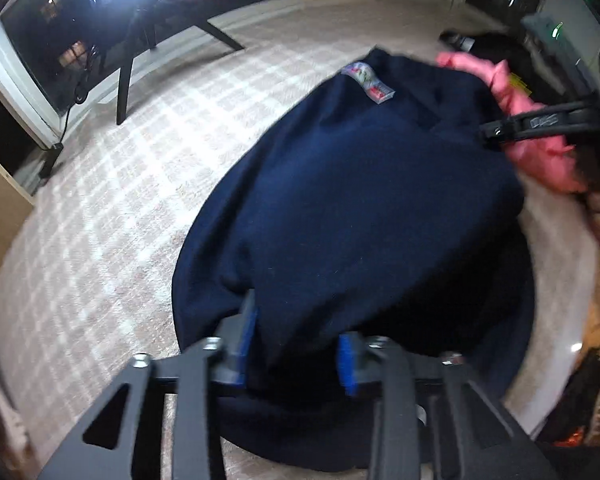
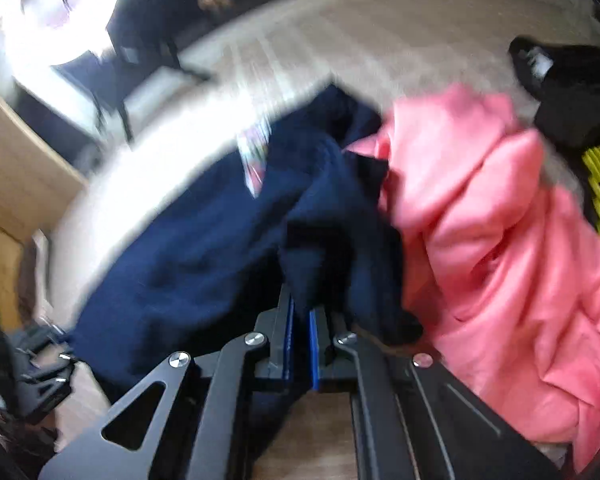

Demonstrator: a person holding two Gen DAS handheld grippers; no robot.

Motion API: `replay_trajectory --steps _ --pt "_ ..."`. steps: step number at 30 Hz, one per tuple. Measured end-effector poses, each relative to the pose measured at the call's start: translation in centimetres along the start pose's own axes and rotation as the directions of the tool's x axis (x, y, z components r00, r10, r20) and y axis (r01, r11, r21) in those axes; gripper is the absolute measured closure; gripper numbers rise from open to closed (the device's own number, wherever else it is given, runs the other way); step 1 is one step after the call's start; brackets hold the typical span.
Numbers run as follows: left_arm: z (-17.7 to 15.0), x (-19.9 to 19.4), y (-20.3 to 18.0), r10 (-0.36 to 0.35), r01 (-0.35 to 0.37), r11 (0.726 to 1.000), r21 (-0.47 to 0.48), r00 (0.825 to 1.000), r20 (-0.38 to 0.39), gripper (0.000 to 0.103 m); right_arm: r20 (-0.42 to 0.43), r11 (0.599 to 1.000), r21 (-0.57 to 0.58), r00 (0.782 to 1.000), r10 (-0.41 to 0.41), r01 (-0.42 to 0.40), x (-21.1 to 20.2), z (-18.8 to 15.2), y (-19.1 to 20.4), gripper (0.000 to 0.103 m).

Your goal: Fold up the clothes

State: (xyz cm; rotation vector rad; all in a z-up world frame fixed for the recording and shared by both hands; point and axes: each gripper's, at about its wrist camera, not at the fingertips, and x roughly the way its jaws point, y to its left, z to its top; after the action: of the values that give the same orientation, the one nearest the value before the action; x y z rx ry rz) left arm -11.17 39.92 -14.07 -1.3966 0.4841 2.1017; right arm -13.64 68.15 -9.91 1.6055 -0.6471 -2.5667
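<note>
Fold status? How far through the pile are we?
Done: no finished fold shows. In hand: the navy garment, with the left gripper and the right gripper each shut on part of its fabric. Left: the pink garment and a black garment lie crumpled beside it.

Right tool (image 2: 301,344) clamped on navy garment (image 2: 204,248), beside pink hoodie (image 2: 500,260).
</note>
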Motion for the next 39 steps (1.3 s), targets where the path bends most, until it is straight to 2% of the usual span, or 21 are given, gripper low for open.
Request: replay_trajectory --steps 2,5,8,11,13,17,20,22,23,24,25,26,28,29,30,31,32,34,35,36,39 --pt "-0.2 -1.5 1.7 -0.043 0.044 0.998 -0.043 0.999 0.034 0.097 0.097 0.999 -0.027 0.995 0.037 -0.035 -3.8 0.7 1.2 0.097" --pt "-0.6 -4.8 3.9 -0.061 0.07 0.995 -0.075 0.992 0.113 0.097 0.216 0.994 -0.088 0.972 0.088 -0.07 -9.3 1.6 3.3 0.097" --pt "-1.2 -7.7 5.4 0.016 -0.001 0.996 -0.09 0.986 0.163 0.101 0.283 0.987 -0.101 0.947 0.152 -0.128 -13.6 2.0 5.2 0.097" --pt "-2.2 -11.2 7.7 0.016 0.02 0.988 -0.152 0.974 0.227 0.102 0.333 0.971 -0.192 0.922 0.199 -0.141 -17.3 2.0 9.3 0.097" --pt "-3.1 -13.5 8.9 0.058 -0.011 0.984 -0.18 0.964 0.26 0.101 0.317 0.947 -0.273 0.913 0.258 -0.173 -18.7 1.7 13.0 0.097" --pt "-5.3 -17.0 11.9 0.162 -0.09 0.968 -0.236 0.938 0.306 0.097 0.219 0.858 -0.465 0.911 0.351 -0.218 -17.8 0.5 22.8 0.097" --pt "-7.8 -19.3 14.5 0.232 -0.131 0.944 -0.304 0.916 0.326 0.096 0.073 0.765 -0.556 0.898 0.434 -0.325 -14.0 -1.3 31.1 0.097" --pt "-9.4 -19.5 15.6 0.258 -0.151 0.93 -0.336 0.918 0.302 0.094 -0.091 0.688 -0.556 0.858 0.506 -0.466 -10.0 -2.4 37.3 0.096" --pt "-10.2 -19.5 16.1 0.271 -0.162 0.922 -0.351 0.918 0.289 0.092 -0.198 0.645 -0.537 0.825 0.53 -0.544 -7.7 -3.5 40.1 0.093" --pt "-11.0 -19.6 16.6 0.283 -0.172 0.914 -0.366 0.919 0.276 0.088 -0.298 0.606 -0.516 0.79 0.537 -0.606 -5.7 -4.7 42.7 0.093" --pt "-11.9 -19.6 17.1 0.296 -0.183 0.906 -0.381 0.919 0.262 0.087 -0.385 0.58 -0.504 0.768 0.512 -0.64 -4.2 -6.5 44.8 0.093" --pt "-12.7 -19.7 17.7 0.308 -0.193 0.898 -0.396 0.918 0.249 0.086 -0.439 0.57 -0.497 0.756 0.486 -0.655 -3.1 -7.8 45.8 0.092" --pt "-14.3 -19.8 18.7 0.331 -0.215 0.879 -0.425 0.917 0.221 0.086 -0.403 0.617 -0.514 0.802 0.44 -0.596 -2.8 -8.4 42.9 0.092" --pt "-15.2 -19.8 19.2 0.342 -0.226 0.87 -0.439 0.917 0.207 0.085 -0.385 0.639 -0.521 0.824 0.415 -0.566 -2.6 -8.7 41.5 0.087" --pt "-16.0 -19.9 19.8 0.353 -0.237 0.86 -0.452 0.915 0.193 0.084 -0.367 0.66 -0.528 0.844 0.39 -0.534 -2.5 -8.9 40.0 0.082" --pt "-16.8 -19.9 20.3 0.364 -0.247 0.85 -0.466 0.914 0.178 0.083 -0.348 0.68 -0.534 0.864 0.364 -0.502 -2.3 -9.2 38.6 0.065" --pt "-17.6 -20.0 20.8 0.374 -0.258 0.839 -0.479 0.913 0.164 0.082 -0.33 0.699 -0.539 0.882 0.338 -0.469 -2.2 -9.5 37.2 0.058" --pt "-19.3 -20.1 21.9 0.394 -0.28 0.817 -0.504 0.909 0.134 0.073 -0.274 0.749 -0.546 0.925 0.264 -0.376 -1.8 -9.7 33.7 0.054" --pt "-19.6 -19.8 22.1 0.394 -0.283 0.814 -0.507 0.911 0.123 0.064 -0.207 0.8 -0.538 0.961 0.182 -0.267 -1.5 -8.8 30.6 0.054" --pt "-18.6 -18.8 21.6 0.363 -0.263 0.835 -0.484 0.924 0.123 0.056 -0.179 0.826 -0.523 0.974 0.135 -0.211 -1.4 -8.3 28.7 0.054" --pt "-15.2 -15.1 19.4 0.252 -0.183 0.903 -0.388 0.958 0.134 0.049 -0.174 0.873 -0.459 0.98 0.093 -0.164 -0.6 -8.4 25.0 0.054"
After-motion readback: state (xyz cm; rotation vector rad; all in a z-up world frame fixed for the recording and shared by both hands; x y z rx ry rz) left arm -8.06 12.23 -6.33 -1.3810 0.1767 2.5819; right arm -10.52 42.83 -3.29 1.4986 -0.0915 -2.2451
